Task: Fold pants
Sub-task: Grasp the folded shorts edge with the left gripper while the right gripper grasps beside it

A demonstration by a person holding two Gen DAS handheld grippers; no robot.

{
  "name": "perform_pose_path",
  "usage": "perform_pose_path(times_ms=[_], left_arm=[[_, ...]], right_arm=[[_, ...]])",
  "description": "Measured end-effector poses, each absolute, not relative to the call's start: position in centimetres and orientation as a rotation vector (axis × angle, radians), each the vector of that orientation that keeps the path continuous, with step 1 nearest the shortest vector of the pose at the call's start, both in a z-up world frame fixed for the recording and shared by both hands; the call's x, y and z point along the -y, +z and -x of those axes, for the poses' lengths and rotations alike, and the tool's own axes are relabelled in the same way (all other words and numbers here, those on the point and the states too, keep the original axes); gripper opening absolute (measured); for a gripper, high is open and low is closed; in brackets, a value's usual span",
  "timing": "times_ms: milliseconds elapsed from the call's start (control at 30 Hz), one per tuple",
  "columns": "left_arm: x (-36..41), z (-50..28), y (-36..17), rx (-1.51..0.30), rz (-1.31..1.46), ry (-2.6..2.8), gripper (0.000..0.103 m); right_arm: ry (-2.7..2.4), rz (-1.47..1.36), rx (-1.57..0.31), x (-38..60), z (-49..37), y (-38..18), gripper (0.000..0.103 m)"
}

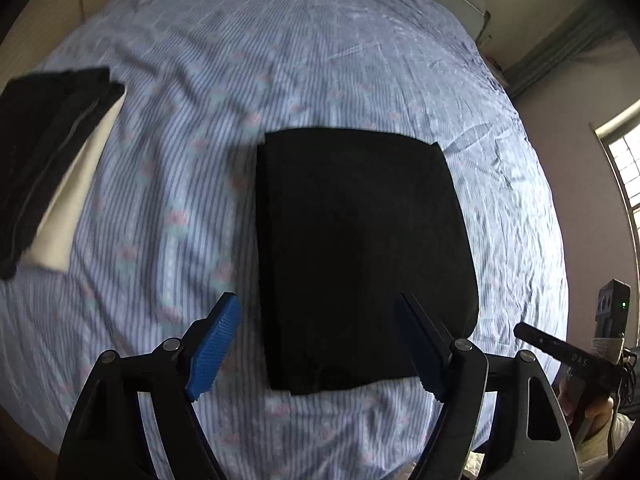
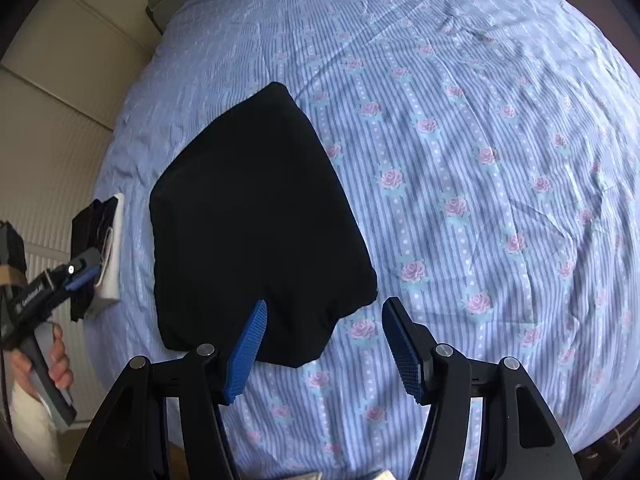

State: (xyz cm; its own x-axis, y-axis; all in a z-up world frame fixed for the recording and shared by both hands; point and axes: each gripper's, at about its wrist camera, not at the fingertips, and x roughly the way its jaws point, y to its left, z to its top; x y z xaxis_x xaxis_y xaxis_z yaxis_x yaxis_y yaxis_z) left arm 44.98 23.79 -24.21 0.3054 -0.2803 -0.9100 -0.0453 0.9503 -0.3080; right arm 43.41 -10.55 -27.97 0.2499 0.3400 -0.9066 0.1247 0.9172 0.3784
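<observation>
On the bed (image 2: 480, 80), mid-sheet, lay folded black pants (image 2: 256, 216); left gripper (image 1: 320, 344) hovered above w/ jaws apart, empty; right gripper (image 2: 324, 344) likewise apart, over pants' near corner.

Dim daylight from a window (image 1: 624, 168); left view motion-blurred, fisheye edges dark.

The folded pants (image 1: 360, 256) are lying flat on the bed sheet (image 1: 200, 60), near your edge of the bed. Well to their left, a second pile of clothes (image 1: 48, 152) is sitting on a pad (image 1: 76, 200) at the bed's left edge. You are holding the left gripper (image 1: 320, 344) above the pants' near end, and the right gripper (image 2: 324, 344) above their near right corner.
</observation>
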Motion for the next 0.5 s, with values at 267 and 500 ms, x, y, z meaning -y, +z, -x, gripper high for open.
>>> perform_pose_path(times_ms=[267, 500], left_arm=[[-25.2, -40.2, -28.7, -1.307, 0.497, -0.103, 0.080], [-26.0, -41.8, -30.5, -1.295, 0.529, -0.131, 0.079]], right_arm=[[0.161, -0.368, -1.415, 10.9, -43.4, -29.7, 0.061], [0.173, -0.272, -1.389, 9.5, -45.1, -30.0, 0.061]])
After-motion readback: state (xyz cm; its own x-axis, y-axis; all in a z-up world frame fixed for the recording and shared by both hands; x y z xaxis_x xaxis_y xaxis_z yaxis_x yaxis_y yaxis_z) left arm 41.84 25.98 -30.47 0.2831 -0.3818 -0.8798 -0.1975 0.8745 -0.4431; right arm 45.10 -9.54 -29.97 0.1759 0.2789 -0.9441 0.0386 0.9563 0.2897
